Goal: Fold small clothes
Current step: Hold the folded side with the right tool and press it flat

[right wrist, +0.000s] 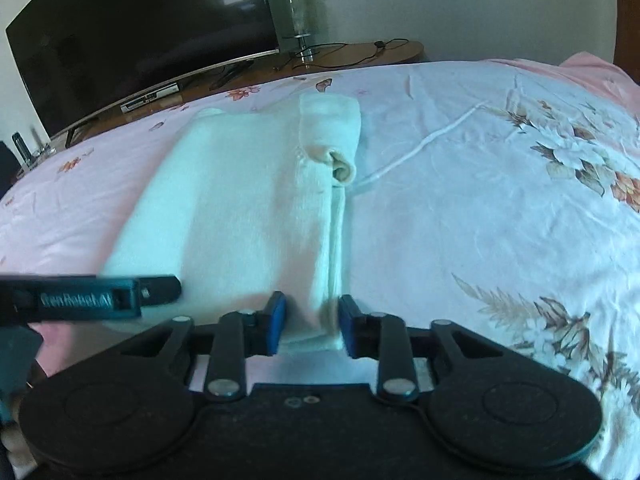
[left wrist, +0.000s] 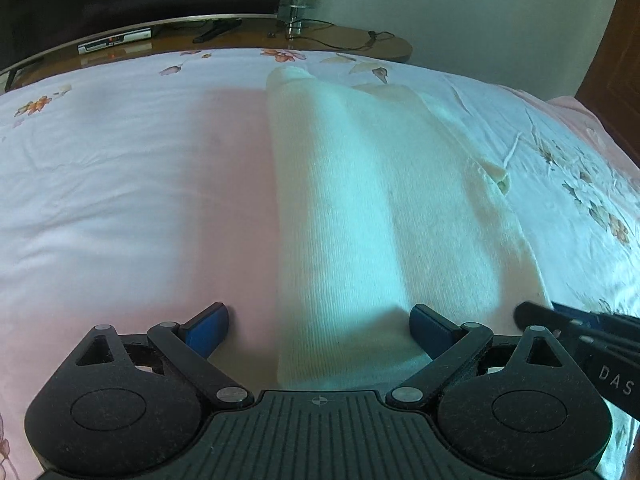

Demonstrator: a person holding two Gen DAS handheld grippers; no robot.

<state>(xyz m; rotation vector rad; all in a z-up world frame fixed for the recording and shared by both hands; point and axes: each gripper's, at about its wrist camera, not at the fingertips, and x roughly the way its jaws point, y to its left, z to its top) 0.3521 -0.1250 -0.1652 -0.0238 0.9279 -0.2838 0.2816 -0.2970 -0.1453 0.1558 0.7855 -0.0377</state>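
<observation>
A: The cream knit garment [left wrist: 380, 208] is lying lengthwise on the floral bedsheet [left wrist: 120, 168], already folded into a long strip.

B: And the grippers?

A: The left gripper [left wrist: 320, 328] is standing wide open over its near left corner. The right gripper [right wrist: 312, 326] is pinching the near right edge (folded layers between the blue pads [right wrist: 276, 320]).

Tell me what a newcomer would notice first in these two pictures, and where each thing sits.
First, the pale knitted garment, folded into a long strip down the middle of the floral pink bedsheet, one rolled cuff showing at its far right side. Next, the two grippers at its near end: the right gripper has its blue fingers around the garment's near right corner, while the left gripper spreads wide over the near left corner. Behind the bed stands a dark television.
</observation>
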